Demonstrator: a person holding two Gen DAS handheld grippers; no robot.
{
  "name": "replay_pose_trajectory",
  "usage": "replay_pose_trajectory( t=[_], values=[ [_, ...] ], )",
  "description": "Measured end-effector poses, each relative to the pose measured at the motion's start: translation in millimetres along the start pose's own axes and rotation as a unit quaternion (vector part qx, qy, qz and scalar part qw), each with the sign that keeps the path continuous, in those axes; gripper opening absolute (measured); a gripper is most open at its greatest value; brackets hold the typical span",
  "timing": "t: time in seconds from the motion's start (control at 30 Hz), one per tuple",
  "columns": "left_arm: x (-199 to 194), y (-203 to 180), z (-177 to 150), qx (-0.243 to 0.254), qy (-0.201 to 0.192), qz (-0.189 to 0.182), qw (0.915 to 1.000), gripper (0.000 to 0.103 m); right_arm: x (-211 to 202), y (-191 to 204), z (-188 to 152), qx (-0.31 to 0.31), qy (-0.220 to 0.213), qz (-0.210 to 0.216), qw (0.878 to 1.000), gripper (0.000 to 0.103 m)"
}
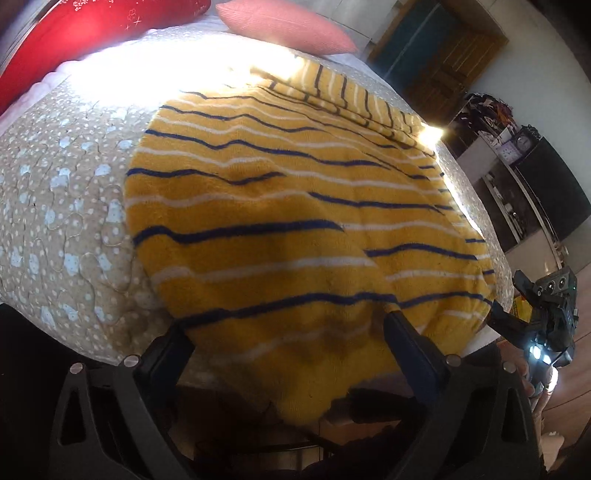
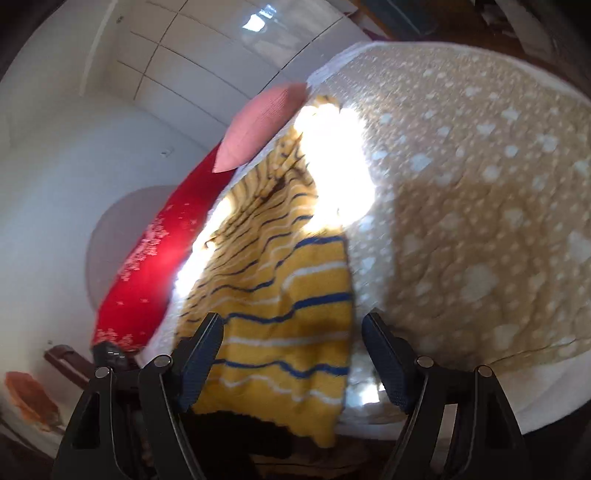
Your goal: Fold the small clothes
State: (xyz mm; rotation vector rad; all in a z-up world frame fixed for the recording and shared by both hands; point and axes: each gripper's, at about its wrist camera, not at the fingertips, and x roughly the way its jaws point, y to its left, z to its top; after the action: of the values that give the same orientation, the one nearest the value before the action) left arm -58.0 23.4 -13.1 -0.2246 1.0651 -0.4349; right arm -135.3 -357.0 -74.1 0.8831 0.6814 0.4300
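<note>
A yellow knitted garment with blue and white stripes (image 1: 295,206) lies spread on the bed, its near hem hanging over the bed's front edge; a sleeve is folded across its far end. My left gripper (image 1: 284,332) is open, its fingers straddling the near hem without touching it. My right gripper (image 2: 291,332) is open above the garment (image 2: 288,295) near its right edge. The right gripper also shows in the left wrist view (image 1: 543,317) at the garment's right corner.
The bed has a beige quilt with white dots (image 1: 62,177) (image 2: 480,206). A red pillow (image 1: 92,26) and a pink pillow (image 1: 284,26) lie at the far end. A wooden door (image 1: 443,59) and dark shelves (image 1: 524,177) stand at the right.
</note>
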Motion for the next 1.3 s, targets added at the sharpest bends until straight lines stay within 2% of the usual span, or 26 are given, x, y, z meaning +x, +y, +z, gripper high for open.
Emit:
replay_pose_trajectory(
  t=[0.03, 0.07, 0.1, 0.17, 0.23, 0.33, 0.37, 0.4, 0.43, 0.47, 0.53, 0.6, 0.63, 0.67, 0.7, 0.73, 0.8, 0.9, 1.03, 1.17, 1.3],
  values=[
    [-0.9, 2.0, 1.0, -0.004, 0.001, -0.002, 1.0000, 0.094, 8.1, 0.1, -3.7, 0.008, 0.010, 0.010, 1.000, 0.081],
    [-3.5, 6.4, 2.1, -0.015, 0.001, -0.003, 0.9999, 0.080, 12.9, 2.8, -6.9, 0.006, 0.012, 0.010, 1.000, 0.081],
    [-7.5, 12.3, 2.4, -0.028, 0.000, 0.000, 0.9996, 0.073, 16.5, 6.1, -9.4, -0.002, 0.012, 0.007, 1.000, 0.081],
    [-13.4, 25.9, 3.5, -0.052, -0.001, -0.014, 0.9985, 0.048, 21.0, 11.2, -12.4, -0.010, 0.017, 0.013, 1.000, 0.080],
    [-15.4, 38.2, 2.4, -0.073, 0.000, -0.036, 0.9967, 0.040, 27.0, 10.5, -15.6, -0.005, 0.031, 0.023, 0.999, 0.066],
    [-14.1, 45.7, 1.2, -0.088, -0.005, -0.059, 0.9943, 0.043, 38.1, 6.8, -22.5, 0.002, 0.046, 0.020, 0.999, 0.053],
    [-12.3, 45.0, 1.7, -0.089, -0.005, -0.068, 0.9937, 0.058, 40.4, 6.6, -24.2, 0.004, 0.045, 0.018, 0.999, 0.052],
    [-10.3, 42.8, 2.4, -0.089, -0.005, -0.086, 0.9923, 0.068, 40.4, 6.5, -24.7, 0.004, 0.043, 0.015, 0.999, 0.052],
    [-9.2, 40.0, 3.0, -0.087, -0.007, -0.100, 0.9911, 0.084, 41.8, 8.2, -25.4, 0.003, 0.042, 0.011, 0.999, 0.052],
    [-7.4, 34.4, 4.4, -0.083, -0.008, -0.099, 0.9915, 0.091, 43.2, 11.1, -24.4, 0.000, 0.041, 0.004, 0.999, 0.052],
    [-2.2, 17.8, 6.8, -0.055, -0.004, -0.058, 0.9968, 0.091, 46.9, 17.8, -25.3, -0.015, 0.038, -0.012, 0.999, 0.052],
    [0.4, 2.9, 6.9, -0.011, 0.003, 0.008, 0.9999, 0.074, 48.9, 25.8, -27.9, -0.037, 0.037, -0.035, 0.998, 0.050],
    [-1.1, -0.8, 6.4, 0.004, 0.004, 0.040, 0.9992, 0.053, 50.2, 29.6, -28.8, -0.047, 0.040, -0.045, 0.997, 0.040],
    [-5.2, 0.8, 6.0, 0.006, 0.004, 0.037, 0.9993, 0.034, 52.1, 31.8, -28.4, -0.050, 0.049, -0.045, 0.997, 0.028],
    [-11.9, 5.4, 6.8, -0.008, 0.002, 0.018, 0.9998, 0.019, 53.7, 33.1, -27.7, -0.045, 0.059, -0.035, 0.997, 0.013],
    [-19.5, 11.7, 7.8, -0.025, 0.002, 0.008, 0.9997, 0.009, 52.4, 34.2, -26.7, -0.041, 0.060, -0.027, 0.997, 0.013],
    [-40.0, 20.4, 7.8, -0.042, -0.017, 0.002, 0.9990, 0.009, 46.5, 42.0, -28.0, -0.050, 0.060, -0.022, 0.997, 0.013],
    [-68.2, 24.7, 0.0, -0.038, -0.046, 0.002, 0.9982, 0.009, 32.7, 57.5, -32.8, -0.069, 0.052, -0.010, 0.996, 0.012],
    [-77.1, 26.3, 3.3, -0.035, -0.050, 0.011, 0.9981, 0.008, 27.7, 65.4, -30.0, -0.078, 0.046, -0.015, 0.996, 0.012],
    [-82.1, 25.4, 29.4, -0.042, -0.068, -0.008, 0.9968, 0.008, 30.6, 81.5, -10.2, -0.104, 0.043, -0.011, 0.994, 0.012],
    [-83.7, 21.1, 74.9, -0.031, -0.093, -0.009, 0.9952, 0.008, 34.6, 99.9, 25.4, -0.124, 0.030, 0.001, 0.992, 0.013]
  ],
)
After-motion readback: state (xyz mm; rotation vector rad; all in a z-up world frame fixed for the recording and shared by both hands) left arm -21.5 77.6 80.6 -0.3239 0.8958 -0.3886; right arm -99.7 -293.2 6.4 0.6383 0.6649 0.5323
